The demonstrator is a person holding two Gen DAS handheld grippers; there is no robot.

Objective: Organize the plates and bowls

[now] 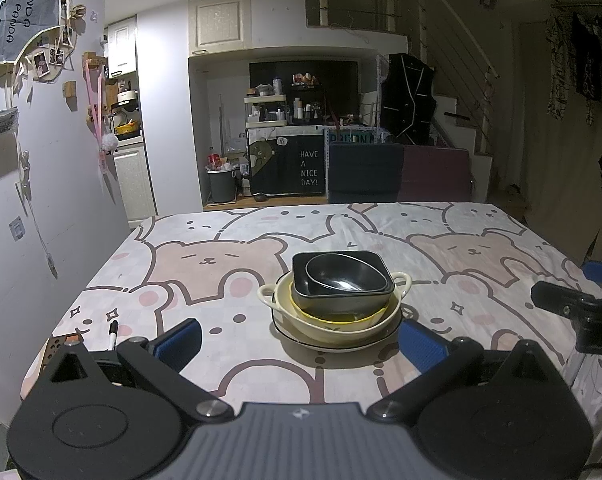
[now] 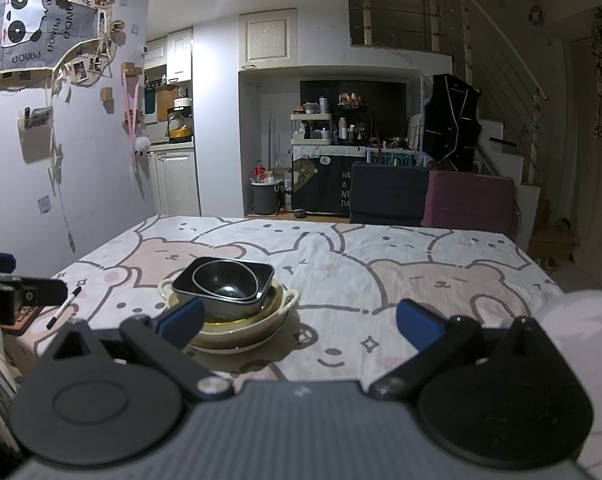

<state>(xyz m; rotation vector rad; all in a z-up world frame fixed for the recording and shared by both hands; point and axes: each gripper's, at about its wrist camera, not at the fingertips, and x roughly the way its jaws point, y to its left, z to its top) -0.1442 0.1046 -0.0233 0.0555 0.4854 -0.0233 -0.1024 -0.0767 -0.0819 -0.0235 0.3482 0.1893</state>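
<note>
Left gripper (image 1: 301,340) spread wide, empty, just short of stacked dishes (image 1: 337,300): black bowls nested in cream handled bowl (image 1: 269,292) on plate (image 1: 301,340); marker (image 1: 113,334) left of stack | Right gripper (image 2: 301,320) spread wide, empty; stack (image 2: 229,304) behind its left finger (image 2: 183,320), on bear tablecloth (image 2: 421,272).

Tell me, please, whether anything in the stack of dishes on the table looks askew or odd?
Yes: the round dark bowl on top sits tilted inside the square black bowl, not nested flat. A black marker also lies loose near the table's left edge.
</note>
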